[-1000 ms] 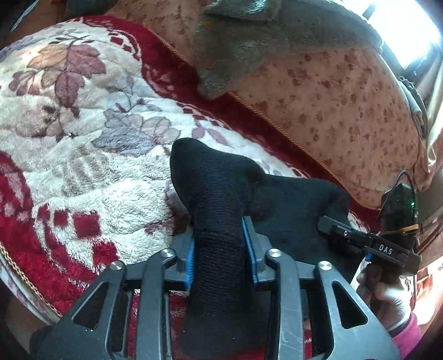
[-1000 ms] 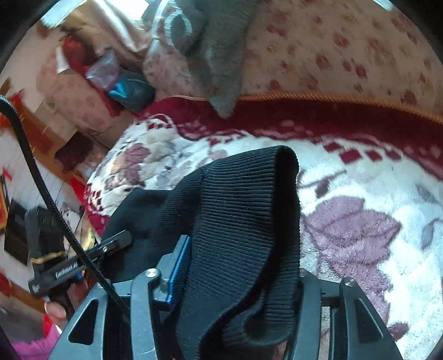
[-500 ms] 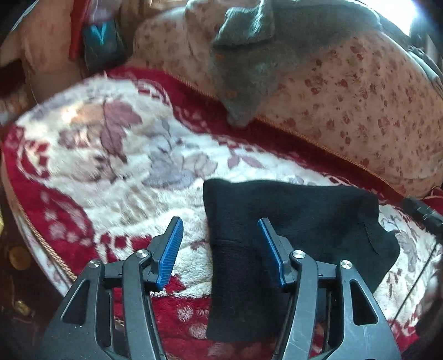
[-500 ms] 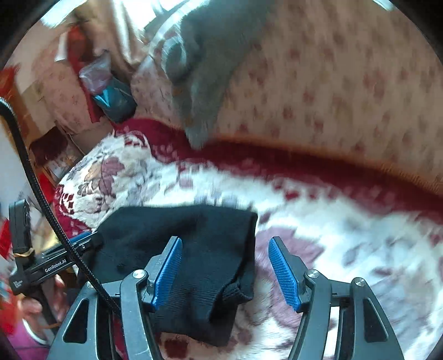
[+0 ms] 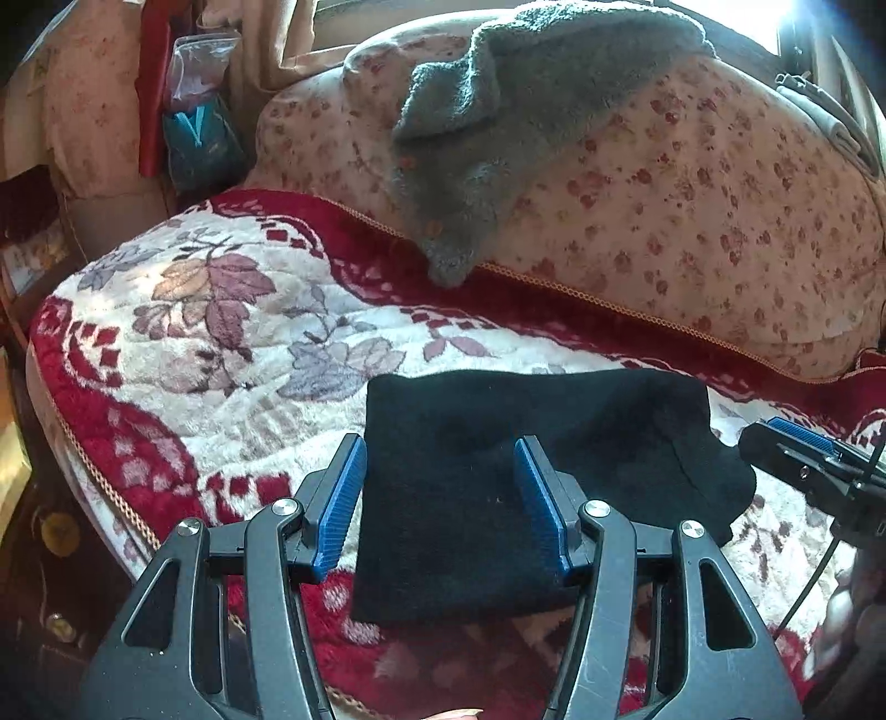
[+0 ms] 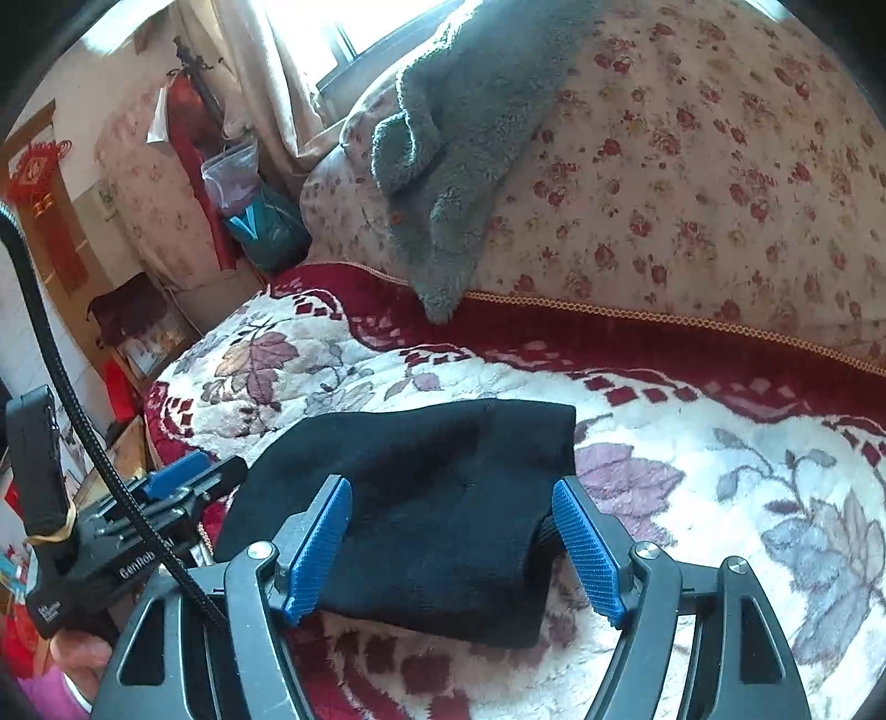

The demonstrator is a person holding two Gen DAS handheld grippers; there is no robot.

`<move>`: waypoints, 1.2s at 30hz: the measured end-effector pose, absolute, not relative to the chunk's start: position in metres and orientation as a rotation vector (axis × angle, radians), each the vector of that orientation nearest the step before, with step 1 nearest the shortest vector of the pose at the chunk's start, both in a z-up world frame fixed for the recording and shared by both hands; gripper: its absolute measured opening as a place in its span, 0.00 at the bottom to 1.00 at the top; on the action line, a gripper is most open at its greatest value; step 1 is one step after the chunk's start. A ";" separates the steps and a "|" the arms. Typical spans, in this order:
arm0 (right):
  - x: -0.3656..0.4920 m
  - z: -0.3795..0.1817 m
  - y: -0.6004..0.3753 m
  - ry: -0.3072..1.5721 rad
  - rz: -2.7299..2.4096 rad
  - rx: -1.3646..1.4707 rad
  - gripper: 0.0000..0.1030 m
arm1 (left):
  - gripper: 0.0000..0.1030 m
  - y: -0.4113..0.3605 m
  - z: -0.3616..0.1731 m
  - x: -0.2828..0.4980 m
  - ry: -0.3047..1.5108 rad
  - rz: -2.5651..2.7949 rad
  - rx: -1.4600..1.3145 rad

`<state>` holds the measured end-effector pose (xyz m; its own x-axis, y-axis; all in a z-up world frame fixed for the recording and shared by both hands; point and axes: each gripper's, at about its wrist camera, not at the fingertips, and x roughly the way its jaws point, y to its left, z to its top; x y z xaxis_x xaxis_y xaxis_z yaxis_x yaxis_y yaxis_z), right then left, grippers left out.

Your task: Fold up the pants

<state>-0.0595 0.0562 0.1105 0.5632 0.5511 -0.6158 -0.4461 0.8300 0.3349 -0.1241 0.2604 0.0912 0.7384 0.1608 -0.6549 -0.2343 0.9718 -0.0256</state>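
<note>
"GenRob" lettering on left tool (image 6: pixel 188 482) beside black pants (image 6: pixel 421 509)

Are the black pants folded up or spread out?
Folded. The black pants lie as one compact, doubled-over rectangle on the floral blanket, with no legs spread out.

We are seeing a grey fleece garment (image 5: pixel 515 127) draping over the floral cushion (image 5: pixel 692 221), which is lying along the red-bordered leaf-patterned blanket (image 5: pixel 221 332).

Sunlit window (image 6: pixel 354 39), beige curtain (image 6: pixel 260 83), floral sofa back (image 6: pixel 692 183), red-patterned blanket (image 5: pixel 221 343).
</note>
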 end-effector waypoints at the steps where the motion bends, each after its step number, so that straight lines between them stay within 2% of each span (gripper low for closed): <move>1: -0.061 0.111 0.058 0.776 0.590 0.139 0.72 | 0.54 0.259 0.091 -0.126 0.710 0.217 -0.112; 36: -0.075 0.108 0.090 0.810 0.632 0.073 0.72 | 0.54 0.257 0.091 -0.132 0.716 0.230 -0.113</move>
<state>-0.0753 0.0904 0.1080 0.5175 0.5527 -0.6532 -0.4987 0.8152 0.2946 -0.1325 0.2566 0.0906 0.7303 0.1701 -0.6616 -0.2470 0.9687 -0.0236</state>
